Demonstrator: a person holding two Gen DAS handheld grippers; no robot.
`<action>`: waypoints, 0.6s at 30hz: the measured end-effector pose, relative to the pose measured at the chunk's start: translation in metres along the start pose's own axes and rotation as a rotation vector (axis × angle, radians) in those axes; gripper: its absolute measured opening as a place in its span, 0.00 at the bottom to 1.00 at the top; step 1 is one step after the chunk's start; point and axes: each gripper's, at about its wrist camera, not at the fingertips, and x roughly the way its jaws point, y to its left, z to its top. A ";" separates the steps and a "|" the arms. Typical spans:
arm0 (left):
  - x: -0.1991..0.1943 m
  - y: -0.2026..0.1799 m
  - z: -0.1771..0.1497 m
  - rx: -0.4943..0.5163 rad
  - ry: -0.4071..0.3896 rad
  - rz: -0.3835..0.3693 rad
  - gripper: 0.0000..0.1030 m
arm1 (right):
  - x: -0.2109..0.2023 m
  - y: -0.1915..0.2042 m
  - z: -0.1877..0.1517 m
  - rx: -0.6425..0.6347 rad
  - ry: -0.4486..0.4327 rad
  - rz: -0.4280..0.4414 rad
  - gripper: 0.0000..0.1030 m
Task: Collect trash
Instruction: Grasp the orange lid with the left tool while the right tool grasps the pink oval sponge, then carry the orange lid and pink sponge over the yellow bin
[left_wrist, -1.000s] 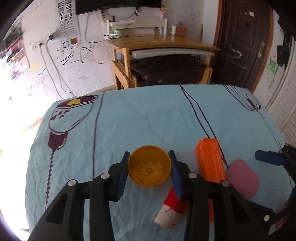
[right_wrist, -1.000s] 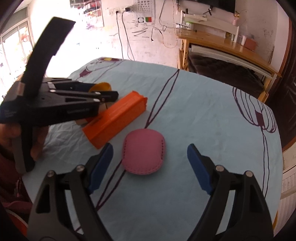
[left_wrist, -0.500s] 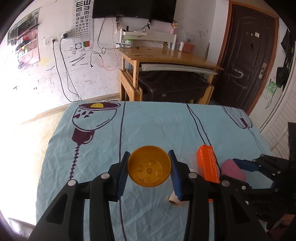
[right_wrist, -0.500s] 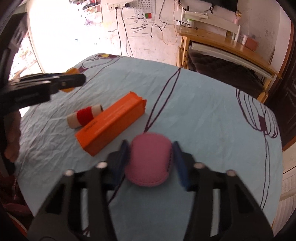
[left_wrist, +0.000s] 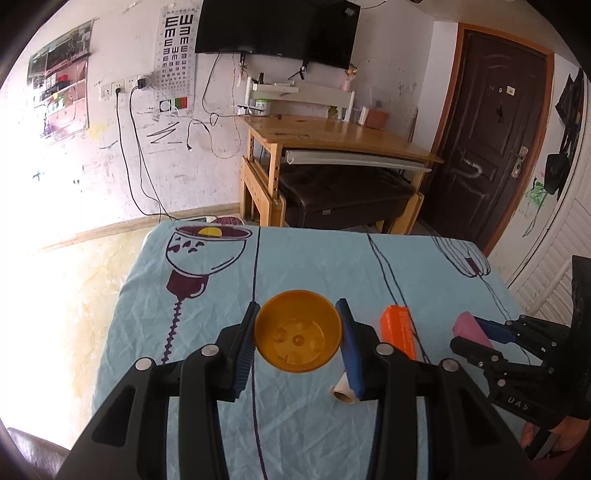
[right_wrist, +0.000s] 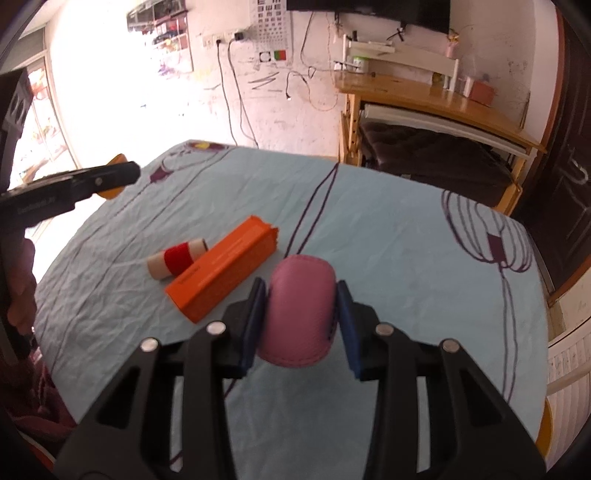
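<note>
Left claw (left_wrist: 297, 332) pinches a yellow cup (left_wrist: 297, 331) left of the orange box (right_wrist: 221, 268); right claw (right_wrist: 299, 318), closing, pinches a pink pouch (right_wrist: 299, 314) beside that box.

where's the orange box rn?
The orange box lies on the blue tablecloth, in the right wrist view left of the pink pouch held in the right gripper, with the red-banded paper tube along its far-left side.
</note>
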 end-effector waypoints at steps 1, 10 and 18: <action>-0.002 -0.002 0.000 0.002 -0.004 0.001 0.36 | -0.003 -0.003 0.000 0.006 -0.008 -0.002 0.35; -0.011 -0.035 0.003 0.060 -0.017 -0.003 0.36 | -0.035 -0.035 -0.011 0.074 -0.075 -0.025 0.35; -0.012 -0.081 0.004 0.137 -0.010 -0.012 0.36 | -0.059 -0.072 -0.030 0.148 -0.121 -0.051 0.36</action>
